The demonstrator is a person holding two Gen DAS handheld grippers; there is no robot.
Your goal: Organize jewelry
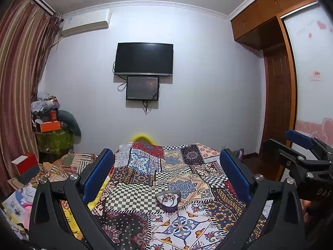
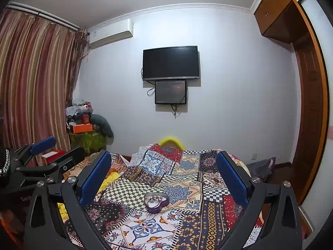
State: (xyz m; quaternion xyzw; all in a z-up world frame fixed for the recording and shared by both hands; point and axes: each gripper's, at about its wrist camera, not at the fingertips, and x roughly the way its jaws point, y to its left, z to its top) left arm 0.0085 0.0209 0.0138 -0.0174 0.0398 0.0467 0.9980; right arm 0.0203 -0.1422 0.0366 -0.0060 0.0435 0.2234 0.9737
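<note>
A purple heart-shaped box [image 1: 168, 200] lies open on the patchwork bedspread [image 1: 187, 227], with small pieces of jewelry inside; what they are is too small to tell. It also shows in the right wrist view [image 2: 156, 202]. My left gripper [image 1: 166, 170] is open and empty, held above the bed with the box between and beyond its fingers. My right gripper [image 2: 163, 171] is open and empty, also above the bed short of the box. Each gripper shows at the edge of the other's view: the right one [image 1: 306, 156], the left one [image 2: 39, 156].
A yellow object [image 1: 142, 136] sits at the bed's far end. Piled boxes and bags [image 1: 50, 123] stand in the left corner by striped curtains [image 1: 18, 79]. A television [image 1: 144, 58] hangs on the far wall. A wooden wardrobe [image 1: 276, 95] stands on the right.
</note>
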